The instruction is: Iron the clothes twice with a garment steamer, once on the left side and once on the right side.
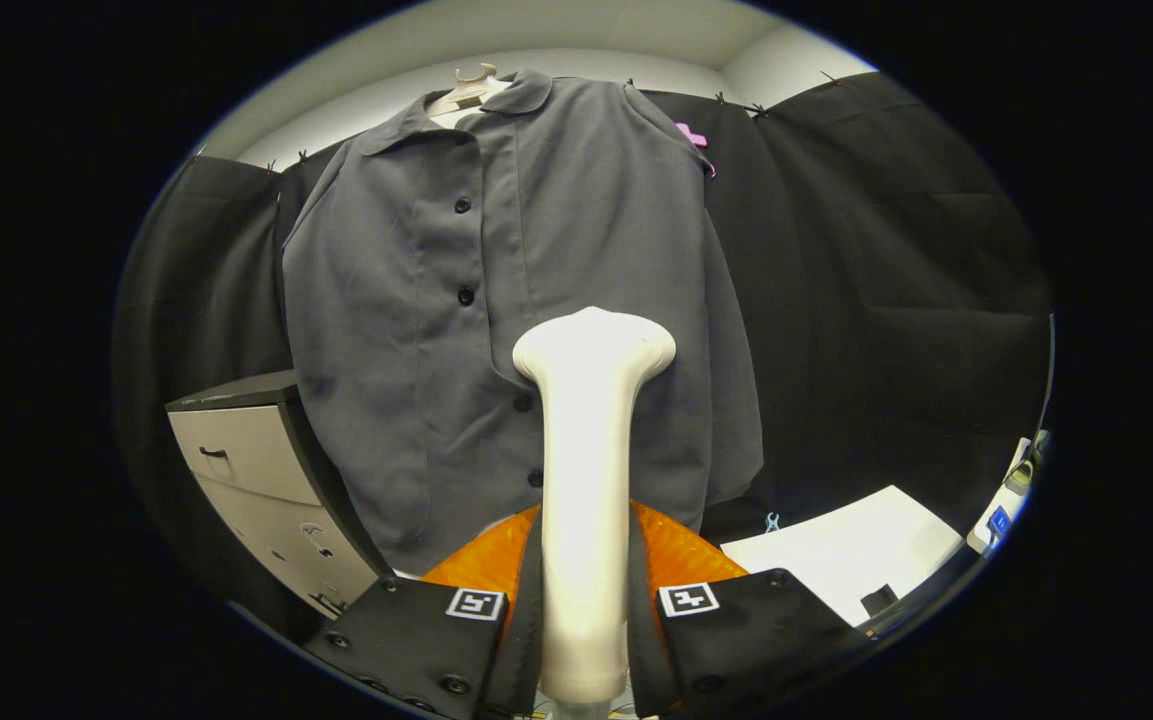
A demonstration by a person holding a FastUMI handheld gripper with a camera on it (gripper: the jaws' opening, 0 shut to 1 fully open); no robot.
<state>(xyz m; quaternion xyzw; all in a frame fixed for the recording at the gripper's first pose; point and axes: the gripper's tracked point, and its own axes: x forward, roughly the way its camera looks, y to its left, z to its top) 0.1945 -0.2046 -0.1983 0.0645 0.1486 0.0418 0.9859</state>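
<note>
A big grey shirt (526, 300) was hung on a pale hanger (471, 88) against the booth's black cloth wall (886, 280), buttoned down the front with dark buttons, collar up top, sleeves drooping at both sides. It took up most of the space beyond the fingers. A small pink clip (693, 135) was spotted at the shirt's shoulder, on the wall side, and a few little pins were seen along the top of the cloth.

Off to one side, lower down, a light-coloured drawer cabinet (256, 470) with a dark top was parked partly behind the shirt's hem. On the other side a white tabletop (856, 555) was seen, with a tiny blue clip (772, 521) near its far edge and some small gadgets at the far corner, too small to be made out.

The white garment steamer (588, 480) was held upright by the gripper (584, 610), its handle pinched between the two fingers, which were pressed in on it from both sides. Its wide head was pointed at the shirt around the button line, lower-middle of the front; whether it was actually touching the fabric couldn't be told.
</note>
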